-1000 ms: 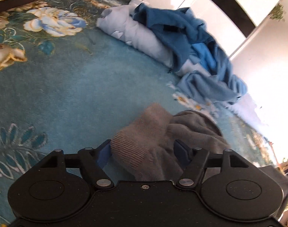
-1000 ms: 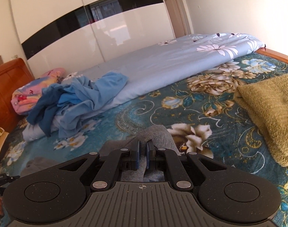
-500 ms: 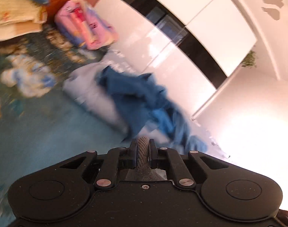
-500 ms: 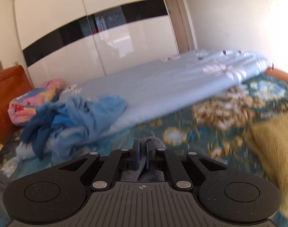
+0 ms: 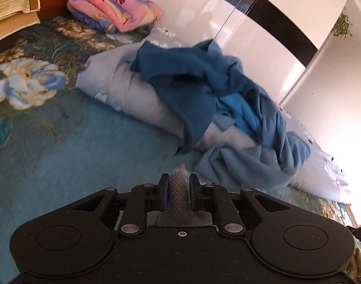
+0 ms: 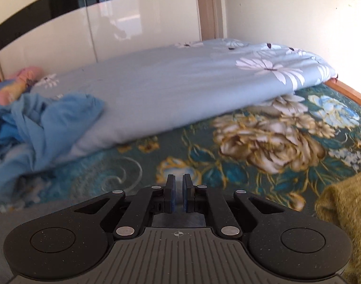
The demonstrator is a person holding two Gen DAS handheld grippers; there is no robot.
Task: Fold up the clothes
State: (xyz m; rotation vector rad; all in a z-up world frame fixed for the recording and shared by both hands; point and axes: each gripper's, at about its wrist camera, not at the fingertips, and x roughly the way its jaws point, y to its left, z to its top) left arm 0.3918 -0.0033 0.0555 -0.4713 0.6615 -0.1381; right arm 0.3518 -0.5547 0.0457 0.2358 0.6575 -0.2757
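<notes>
My left gripper (image 5: 178,189) is shut on the ribbed cuff of a grey knit garment (image 5: 178,195), held up above the teal floral bedspread (image 5: 62,146). My right gripper (image 6: 178,195) is nearly shut, with grey cloth (image 6: 178,220) showing behind its fingers; the same grey garment (image 6: 38,213) hangs at the lower left of that view. A heap of blue clothes (image 5: 204,90) lies on the pale blue quilt (image 5: 123,90) ahead; the heap also shows in the right wrist view (image 6: 45,123).
A folded pink blanket (image 5: 114,4) and stacked yellow bedding (image 5: 10,11) sit by the wooden headboard. An olive knit garment (image 6: 346,217) lies at the right. A pale blue flowered quilt (image 6: 180,90) runs along the white wardrobe (image 6: 109,30). The bed's wooden edge (image 6: 346,92) is at the far right.
My left gripper closed on the grey cuff and lifted it off the bedspread. Both grippers rose and tilted up; the grey cloth is pulled out of sight below the right fingers.
</notes>
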